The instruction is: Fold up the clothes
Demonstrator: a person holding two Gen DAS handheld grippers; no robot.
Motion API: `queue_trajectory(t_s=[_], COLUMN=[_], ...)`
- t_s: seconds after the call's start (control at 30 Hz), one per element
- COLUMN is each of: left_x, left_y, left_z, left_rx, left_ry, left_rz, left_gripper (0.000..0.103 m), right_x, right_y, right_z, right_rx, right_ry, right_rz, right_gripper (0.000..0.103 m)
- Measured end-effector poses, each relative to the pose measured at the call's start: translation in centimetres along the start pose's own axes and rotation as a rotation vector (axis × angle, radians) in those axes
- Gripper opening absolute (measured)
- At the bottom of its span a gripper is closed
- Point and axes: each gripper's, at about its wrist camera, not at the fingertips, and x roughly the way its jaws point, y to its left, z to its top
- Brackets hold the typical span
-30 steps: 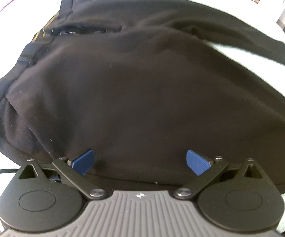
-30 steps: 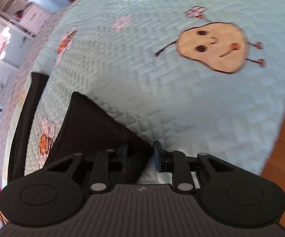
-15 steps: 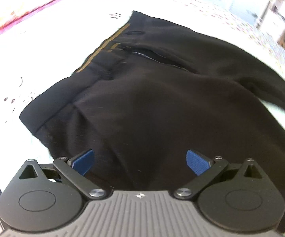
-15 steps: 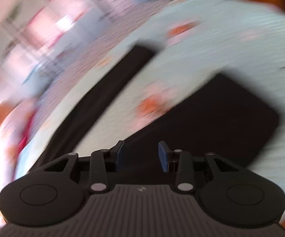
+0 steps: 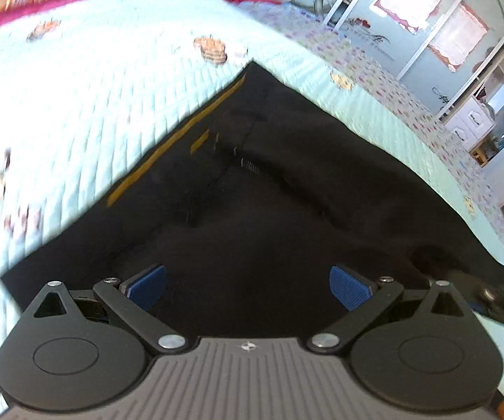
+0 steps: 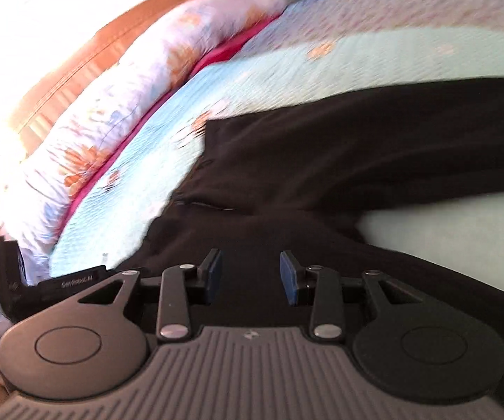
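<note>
Since 1 s ago the right gripper has let go of the trouser leg hem, its jaws have parted and it has swung round to look up the bed at the headboard; the left gripper has pulled back and up, so more of the waistband shows. Bed has a pale blue quilted cover with small orange prints, magenta edging toward its head end. Long floral pillow lies along the head edge, wooden headboard behind it. Black trousers lie flat on the cover mid-bed, waistband with mustard lining toward the head end, zipper partly open, 2 legs spreading toward the foot end with quilt showing between them in the right wrist view. Left jaws wide open above the seat of the trousers, holding nothing. Right jaws partly open over the crotch area, nothing between them. Both views motion-blurred at the edges.
</note>
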Motion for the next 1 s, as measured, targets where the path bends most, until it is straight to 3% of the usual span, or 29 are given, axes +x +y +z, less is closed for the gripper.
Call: queue_trajectory(t_s=[0.1,0.2,0.37,0.47,0.63,0.73,0.77,0.8,1.0], left_x=[2.1,3.3,3.2,3.5,2.8,3.1,3.0,2.9,1.4], left_y=[0.9,3.5,7.3,9.8,9.1,9.1,9.3,9.4,9.3], left_z=[1.0,1.0,1.1,1.2,0.9,1.0,1.0,1.0,1.5], left_rx=[-0.019,-0.091,-0.113,-0.177,-0.091,-0.066,-0.068,-0.071,-0.055], left_ry=[-0.034,-0.051,-0.092,-0.074,-0.075,-0.077,-0.077,-0.080,-0.124], left_rz=[0.112,0.102,0.145,0.080,0.093,0.086,0.078,0.071,0.009], left_gripper=[0.102,0.102,0.102,0.102,0.103,0.103,0.103,0.103,0.102], right_x=[5.6,9.9,17.1,20.1,22.8,23.6,24.0,24.2,23.9], right_y=[2.1,5.3,10.6,12.2,13.4,13.7,13.7,13.5,11.6], right_z=[2.4,2.3,1.7,0.5,1.3,1.7,1.9,2.1,4.4], right_rx=[-0.093,-0.355,-0.785,-0.944,-1.005,-1.013,-0.992,-0.969,-0.670], right_ry=[0.032,0.037,0.050,0.051,-0.002,-0.013,-0.012,-0.016,0.008], right_rz=[0.012,-0.048,-0.140,-0.157,-0.180,-0.190,-0.196,-0.200,-0.146], right_gripper=[0.039,0.040,0.040,0.040,0.040,0.026,0.015,0.013,0.010])
